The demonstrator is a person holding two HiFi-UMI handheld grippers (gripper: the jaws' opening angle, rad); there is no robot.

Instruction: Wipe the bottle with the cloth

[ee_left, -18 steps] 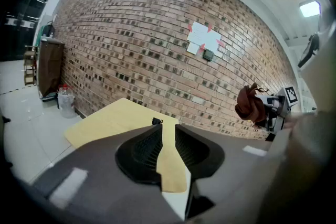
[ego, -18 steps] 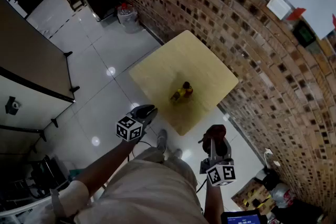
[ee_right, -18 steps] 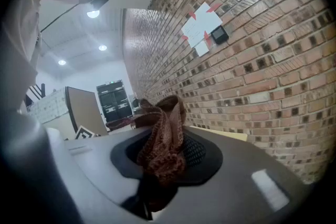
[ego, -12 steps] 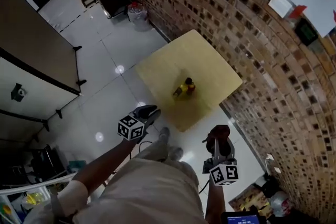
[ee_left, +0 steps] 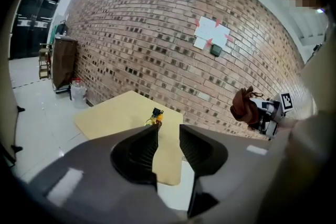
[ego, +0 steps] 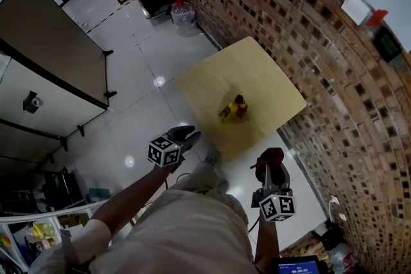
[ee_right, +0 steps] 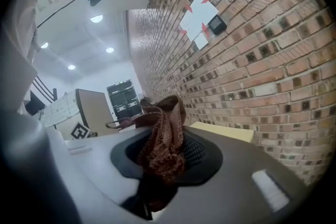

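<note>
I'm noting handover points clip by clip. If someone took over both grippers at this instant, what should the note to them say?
Left gripper: jaws apart, nothing between them, in the air short of the table.
Right gripper: shut on the brown cloth, also short of the table.
Bottle: on the yellow table by the brick wall, toward the person's side, with nothing touching it.
Done: the cloth is in the grip.
Left: close in on the table, probably steady the bottle with the left gripper, then wipe it with the cloth. No wiping has started yet.
</note>
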